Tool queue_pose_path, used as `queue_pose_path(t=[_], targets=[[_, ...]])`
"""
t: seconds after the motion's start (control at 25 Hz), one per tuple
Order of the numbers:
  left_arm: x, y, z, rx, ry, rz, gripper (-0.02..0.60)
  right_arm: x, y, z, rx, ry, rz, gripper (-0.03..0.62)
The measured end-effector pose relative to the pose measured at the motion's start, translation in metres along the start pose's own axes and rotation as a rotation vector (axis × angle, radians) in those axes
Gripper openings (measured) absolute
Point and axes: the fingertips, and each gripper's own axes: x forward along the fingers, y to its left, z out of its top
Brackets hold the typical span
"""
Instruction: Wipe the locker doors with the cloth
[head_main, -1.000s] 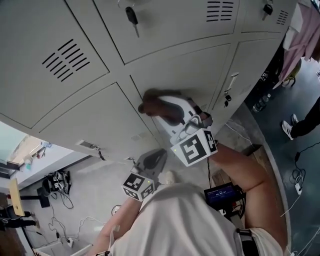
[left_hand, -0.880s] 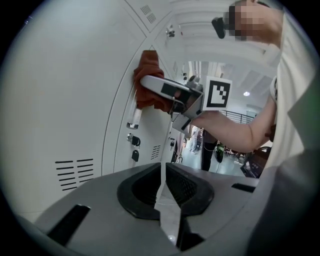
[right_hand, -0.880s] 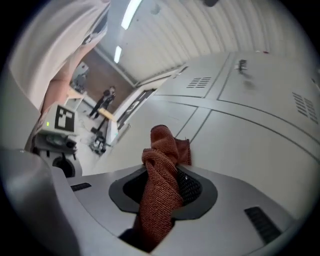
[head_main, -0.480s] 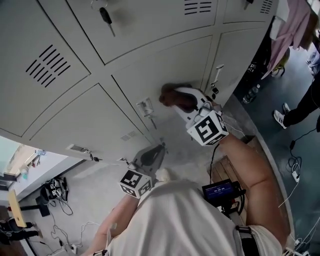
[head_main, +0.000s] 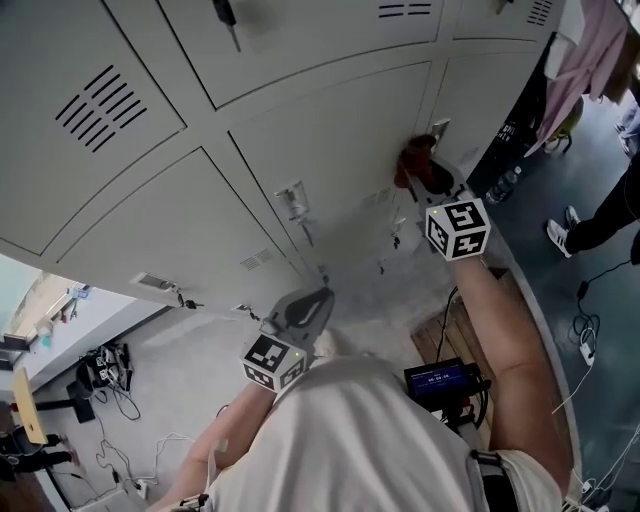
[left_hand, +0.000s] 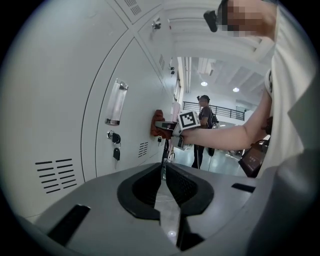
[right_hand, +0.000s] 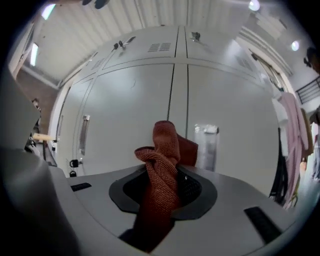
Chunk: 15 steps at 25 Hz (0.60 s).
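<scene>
The red-brown cloth (head_main: 416, 160) is bunched against a lower grey locker door (head_main: 340, 130), close to the door's right edge and a handle. My right gripper (head_main: 426, 178) is shut on the cloth (right_hand: 161, 160), which sticks up from between the jaws toward the door (right_hand: 130, 110) and a metal handle (right_hand: 206, 141). My left gripper (head_main: 316, 298) hangs low, clear of the lockers, jaws shut with nothing in them. The left gripper view (left_hand: 163, 170) looks along the locker row at the cloth (left_hand: 157, 123) pressed on the door.
A handle (left_hand: 115, 102) and a key (left_hand: 116, 152) stick out of the nearer door. A pink garment (head_main: 590, 60) hangs at the right end of the lockers, with a bottle (head_main: 503, 185) on the floor below. A person (left_hand: 202, 127) stands farther off. Cables (head_main: 115, 370) lie on the floor.
My right gripper has swept the cloth to the right across the lower locker door, from near its left side to its right edge. The left gripper has stayed low and shut.
</scene>
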Motion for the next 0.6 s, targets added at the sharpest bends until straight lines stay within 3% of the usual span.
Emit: queue_pose_path(t=[0.12,0.2,0.48,0.6], targets=[[-0.004,-0.002,-0.001,0.005,-0.001,0.011,0.035,0.007,0.047,-0.019,0.093,0.033,0.109,0.114],[-0.008,0.002,-0.002,0.004,-0.005,0.026,0.035,0.009,0.08,-0.011,0.086,0.012,0.186,0.114],[-0.02,0.011,-0.008,-0.014,-0.004,0.073,0.035,0.007,0.184,0.069,-0.147,-0.181,0.421,0.114],[-0.024,0.013,-0.007,-0.016,-0.011,0.092,0.035,0.003,0.222,0.097,-0.234,-0.269,0.483,0.114]])
